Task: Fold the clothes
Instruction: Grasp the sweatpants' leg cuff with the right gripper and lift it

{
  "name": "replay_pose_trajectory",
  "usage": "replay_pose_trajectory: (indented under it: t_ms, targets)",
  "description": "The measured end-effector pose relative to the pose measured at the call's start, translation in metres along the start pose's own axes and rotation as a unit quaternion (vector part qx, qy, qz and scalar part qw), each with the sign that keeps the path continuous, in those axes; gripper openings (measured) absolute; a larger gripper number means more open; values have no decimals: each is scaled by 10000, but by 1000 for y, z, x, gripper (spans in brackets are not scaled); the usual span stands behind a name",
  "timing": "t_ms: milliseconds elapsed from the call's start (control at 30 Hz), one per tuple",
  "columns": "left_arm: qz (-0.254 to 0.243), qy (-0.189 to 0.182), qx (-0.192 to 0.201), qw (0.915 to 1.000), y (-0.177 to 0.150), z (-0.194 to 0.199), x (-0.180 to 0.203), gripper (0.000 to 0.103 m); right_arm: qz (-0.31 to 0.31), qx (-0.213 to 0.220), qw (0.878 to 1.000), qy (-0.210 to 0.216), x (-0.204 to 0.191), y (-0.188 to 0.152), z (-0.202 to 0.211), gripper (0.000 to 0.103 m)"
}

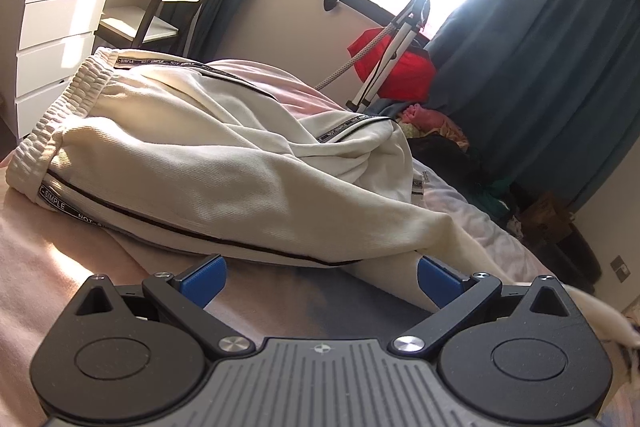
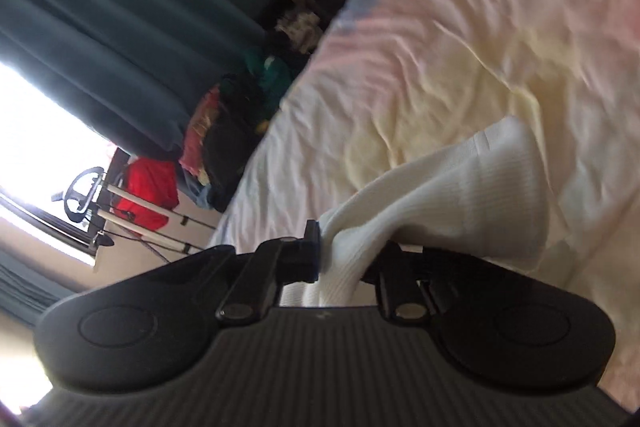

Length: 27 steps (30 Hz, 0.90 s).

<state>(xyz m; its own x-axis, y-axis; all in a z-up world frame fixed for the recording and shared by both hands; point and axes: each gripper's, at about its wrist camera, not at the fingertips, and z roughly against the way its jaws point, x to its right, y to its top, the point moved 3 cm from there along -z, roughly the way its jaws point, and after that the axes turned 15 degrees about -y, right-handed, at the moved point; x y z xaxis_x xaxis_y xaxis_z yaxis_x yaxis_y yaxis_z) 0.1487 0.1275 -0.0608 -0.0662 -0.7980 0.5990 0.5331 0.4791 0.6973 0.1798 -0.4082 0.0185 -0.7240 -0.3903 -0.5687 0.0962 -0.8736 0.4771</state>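
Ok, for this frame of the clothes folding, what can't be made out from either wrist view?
- Left wrist view: the far end of the cream track trousers with black printed side tape is hidden behind their own bunched folds.
- Right wrist view: the right hand-held gripper has one finger covered by the white ribbed cuff it pinches.
- Right wrist view: motion blur smears the crumpled pastel bedsheet.

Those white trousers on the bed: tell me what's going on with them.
A person is folding the trousers on the bed with two handheld grippers. The right gripper is shut on a ribbed cuff and holds it up off the bedsheet. The left gripper is open, low on the bed, with a trouser leg lying between its fingers.
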Motion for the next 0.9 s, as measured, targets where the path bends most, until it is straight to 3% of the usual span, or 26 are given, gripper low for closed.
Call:
replay_pose_trajectory:
  t_ms: [100, 167, 233, 333, 400, 467, 533, 633, 733, 800, 900]
  targets:
    - [209, -12, -15, 9998, 3, -2, -8, 103, 65, 898, 9932, 738, -25, 38, 28, 10]
    - [481, -52, -82, 9988, 4, -5, -17, 103, 245, 1379, 9865, 846, -21, 44, 35, 10]
    - [752, -92, -150, 9970, 5, -8, -25, 103, 682, 1772, 9795, 675, 3, 32, 23, 10]
    - [1355, -234, -252, 9902, 8, -10, -46, 103, 1011, 1459, 9841, 3, 63, 10, -27, 10]
    - [1722, -200, -256, 9845, 12, -7, -62, 103, 612, 372, 9959, -544, 119, 4, -89, 10]
    - [2034, -76, -218, 9788, 18, -3, -79, 103, -268, -906, 9906, -990, 168, -3, -130, 10]
    - [2282, 145, -135, 9734, 28, 3, -95, 101, -295, -965, 9904, -949, 170, -1, -131, 10]
    - [1815, 989, 78, 9784, 44, 16, -106, 101, -336, -1052, 9899, -887, 174, 2, -132, 10]
    - [2124, 1342, 216, 9677, 50, 22, -128, 101, -376, -1140, 9893, -825, 177, 5, -133, 10]
    - [2532, 1286, 300, 9584, 50, 19, -144, 99, -403, -1198, 9889, -784, 179, 7, -134, 11]
    - [3234, 964, 761, 9383, 48, 23, -168, 90, -448, -1283, 9881, -722, 182, 10, -135, 11]
